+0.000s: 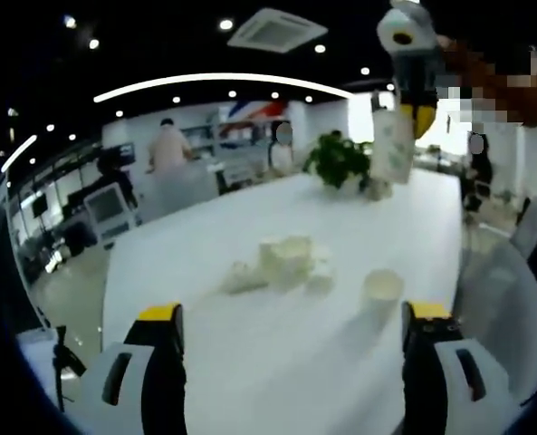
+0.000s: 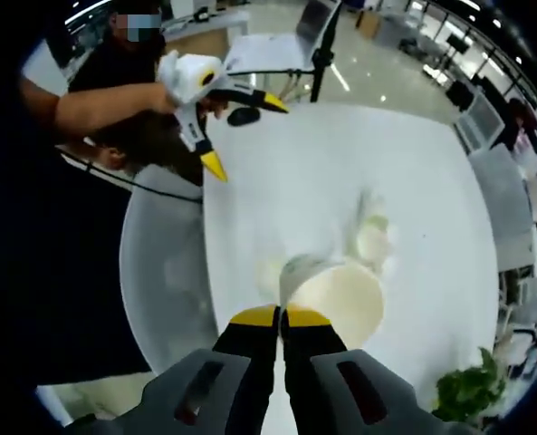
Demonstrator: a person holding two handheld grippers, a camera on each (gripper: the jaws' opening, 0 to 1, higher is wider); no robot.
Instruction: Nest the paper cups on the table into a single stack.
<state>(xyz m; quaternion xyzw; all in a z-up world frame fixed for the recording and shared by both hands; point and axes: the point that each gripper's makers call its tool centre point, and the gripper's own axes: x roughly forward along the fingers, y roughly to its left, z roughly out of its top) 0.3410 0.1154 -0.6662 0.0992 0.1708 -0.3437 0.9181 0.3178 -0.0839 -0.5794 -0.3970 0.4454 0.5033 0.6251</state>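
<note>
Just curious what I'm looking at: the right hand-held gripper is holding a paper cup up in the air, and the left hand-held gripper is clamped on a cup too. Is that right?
Not quite. The right hand-held gripper does hold a paper cup above the table, but the left hand-held gripper holds nothing: the left gripper view shows its jaws wide apart, with a single cup standing on the table ahead of them.

The left gripper [image 1: 291, 331] hangs over the white table [image 1: 250, 362], jaws wide apart. Ahead lie a cluster of paper cups [image 1: 284, 260] and, apart to their right, a single cup [image 1: 382, 288]. The right gripper [image 1: 411, 100] holds a cup stack [image 1: 392, 145] aloft near a potted plant [image 1: 338, 160].
</note>
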